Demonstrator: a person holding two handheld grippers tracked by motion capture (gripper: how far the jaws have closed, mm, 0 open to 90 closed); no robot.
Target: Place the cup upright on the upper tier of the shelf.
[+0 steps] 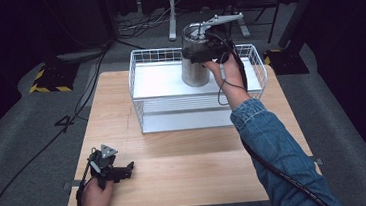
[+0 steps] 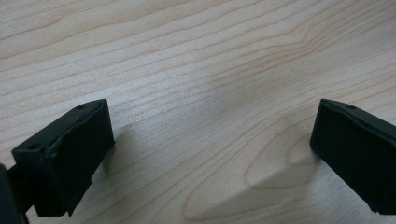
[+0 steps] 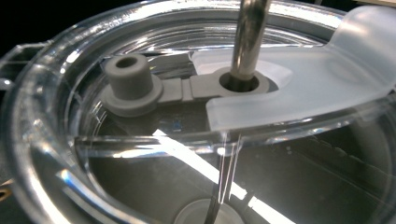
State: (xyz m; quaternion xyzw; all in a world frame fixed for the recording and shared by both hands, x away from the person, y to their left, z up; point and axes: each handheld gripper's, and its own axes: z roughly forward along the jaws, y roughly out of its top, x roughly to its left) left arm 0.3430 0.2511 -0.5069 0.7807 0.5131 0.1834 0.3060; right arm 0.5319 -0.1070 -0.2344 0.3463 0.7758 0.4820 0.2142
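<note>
High view has the right tool [image 1: 206,55] clamped on the steel tumbler [image 1: 195,68] standing in the wire basket [image 1: 141,81] at twelve o'clock, seemingly just placed, release remaining; left tool [image 1: 122,172] rests open on the bench [image 1: 186,158].

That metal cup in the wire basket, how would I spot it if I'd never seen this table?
Find the white wire basket at the far side of the wooden table. On its upper shelf stands a steel tumbler, upright, with a clear lid and a metal straw. It is the sole cup there, and the right gripper is at it.
</note>
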